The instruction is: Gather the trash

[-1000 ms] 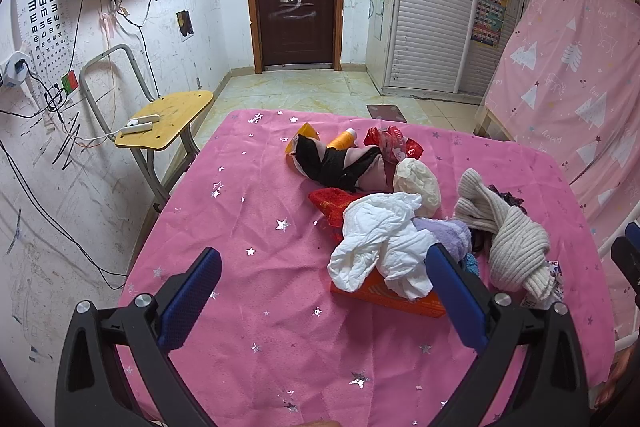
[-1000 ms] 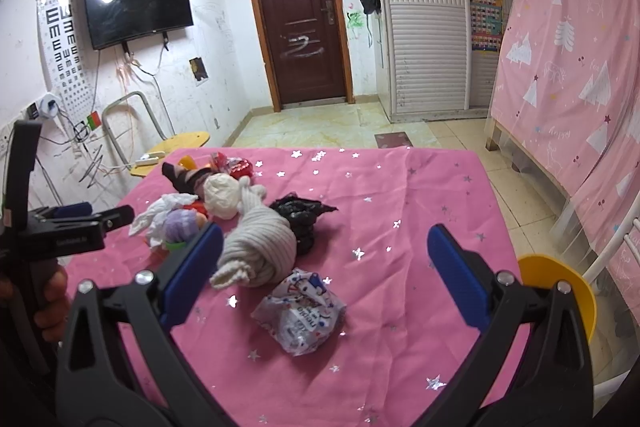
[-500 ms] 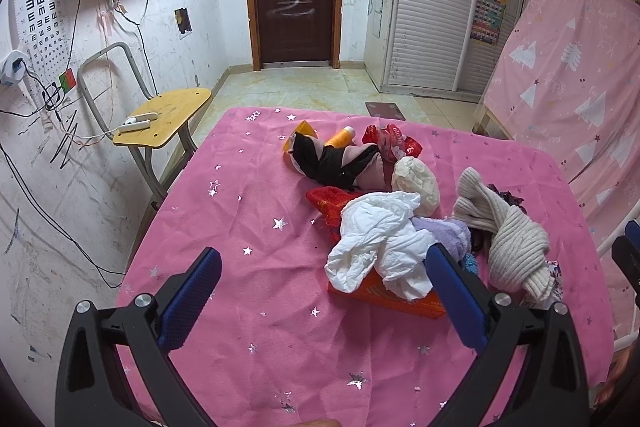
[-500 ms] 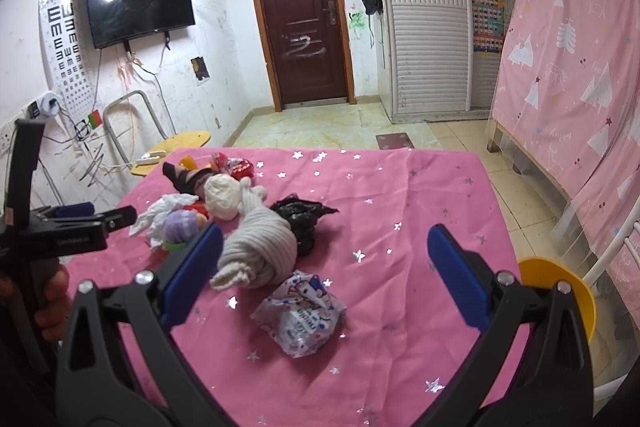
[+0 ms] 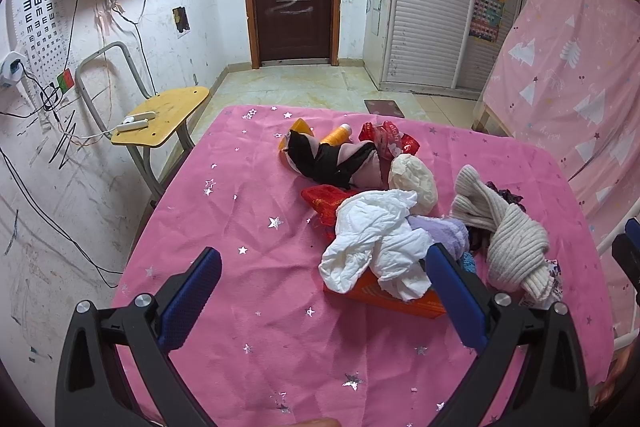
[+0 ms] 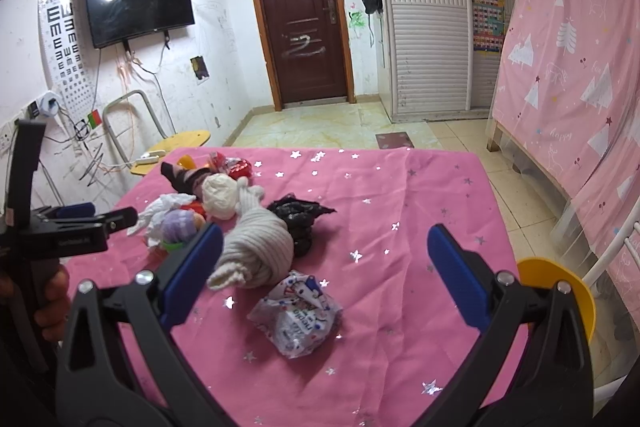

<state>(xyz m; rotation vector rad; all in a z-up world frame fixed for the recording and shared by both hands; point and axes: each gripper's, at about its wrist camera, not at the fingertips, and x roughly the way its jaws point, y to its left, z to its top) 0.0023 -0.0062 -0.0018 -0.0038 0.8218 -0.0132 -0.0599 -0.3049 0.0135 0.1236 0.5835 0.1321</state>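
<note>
Crumpled white printed plastic wrapper lies lower centre of right wrist view on pink star-print tablecloth, just below cream ribbed knit bundle. Crumpled white tissue sits on orange box, centre-right in left view. Left gripper & right gripper both gape wide, holding nothing.

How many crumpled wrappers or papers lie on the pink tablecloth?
3 clear: white paper on the orange box, printed wrapper nearest the right gripper, red wrapper at the far end. Others may be buried.
</note>
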